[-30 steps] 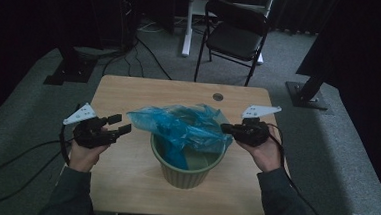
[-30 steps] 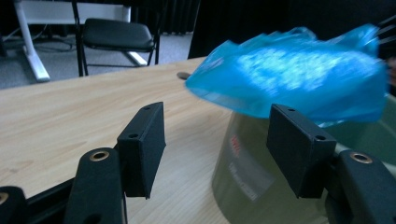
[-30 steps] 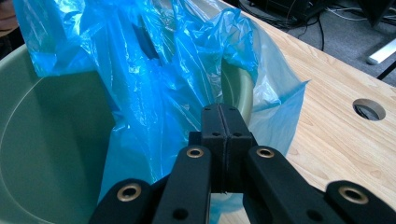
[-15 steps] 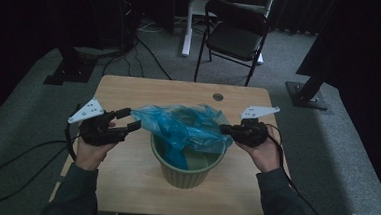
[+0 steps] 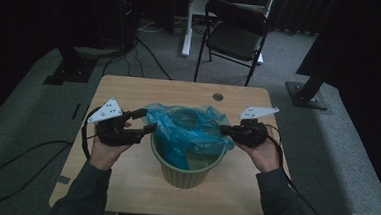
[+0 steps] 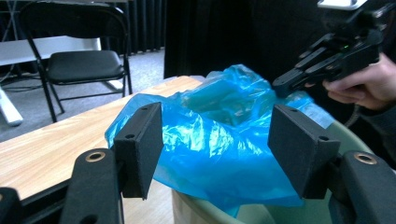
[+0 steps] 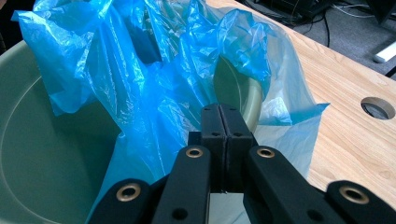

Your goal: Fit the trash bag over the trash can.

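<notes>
Right gripper (image 7: 219, 116) jaws pinched flat on the blue bin liner (image 5: 192, 132) at the right rim of the green bin (image 5: 187, 170), mid-table. Left gripper (image 6: 219, 149) jaws wide, empty, liner edge just ahead. Best bet: bite the left hem deep, right holding tension, then spread it over the rim. Film bunched in the bin mouth is the obstacle; table (image 5: 129, 91) grommet hole (image 5: 217, 96) and folding chair (image 5: 235, 37) are well clear.

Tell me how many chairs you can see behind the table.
1: a black folding chair on the carpet beyond the table's far edge, also upper left in the left gripper view. More may hide in the dark.
</notes>
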`<state>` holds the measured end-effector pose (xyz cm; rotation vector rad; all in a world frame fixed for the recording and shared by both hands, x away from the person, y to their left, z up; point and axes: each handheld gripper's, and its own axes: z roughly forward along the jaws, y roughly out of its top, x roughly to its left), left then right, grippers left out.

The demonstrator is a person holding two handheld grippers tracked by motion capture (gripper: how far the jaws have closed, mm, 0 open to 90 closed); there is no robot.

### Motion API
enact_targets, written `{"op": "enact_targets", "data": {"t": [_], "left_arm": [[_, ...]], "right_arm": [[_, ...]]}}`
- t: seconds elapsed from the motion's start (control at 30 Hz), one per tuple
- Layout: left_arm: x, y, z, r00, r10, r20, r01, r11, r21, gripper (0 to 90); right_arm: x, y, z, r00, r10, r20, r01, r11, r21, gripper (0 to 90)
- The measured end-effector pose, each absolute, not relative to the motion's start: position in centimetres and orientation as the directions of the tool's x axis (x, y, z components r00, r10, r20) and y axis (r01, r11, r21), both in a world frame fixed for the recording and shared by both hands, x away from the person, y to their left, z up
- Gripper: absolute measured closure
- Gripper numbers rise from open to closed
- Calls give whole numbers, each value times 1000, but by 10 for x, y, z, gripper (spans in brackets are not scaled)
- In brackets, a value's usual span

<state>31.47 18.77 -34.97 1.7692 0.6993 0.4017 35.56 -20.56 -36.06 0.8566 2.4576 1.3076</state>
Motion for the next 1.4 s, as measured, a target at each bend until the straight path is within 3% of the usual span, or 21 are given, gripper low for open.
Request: {"op": "enact_targets", "data": {"t": [0.07,0.1,0.17,0.27,0.4,0.6,0.8,1.1,1.4], "left_arm": [[315,188,-353,754,653,-71,264,-203,943,507],[317,189,-357,742,667,-67,282,-220,934,626],[318,190,-359,738,671,-75,293,-218,931,717],[322,193,-365,715,695,-76,323,-233,917,774],[326,199,-370,691,716,-94,358,-226,906,769],[319,204,-360,701,708,-91,324,-203,924,634],[315,204,-343,717,695,-56,275,-208,939,567],[314,204,-323,721,692,-30,228,-196,954,548],[335,182,-312,733,680,15,238,-276,931,531]], "right_arm": [[355,-207,-360,-804,591,67,385,431,816,899],[354,-209,-360,-800,596,68,387,426,818,899],[354,-212,-359,-795,603,67,389,421,820,900],[353,-215,-359,-787,613,68,392,413,822,900],[353,-222,-356,-773,630,80,401,387,830,900],[353,-219,-355,-780,622,72,391,394,832,900],[354,-213,-354,-788,611,70,384,401,832,900],[354,-213,-353,-790,609,69,384,403,831,899],[354,-210,-355,-794,604,70,381,405,831,898]]}}
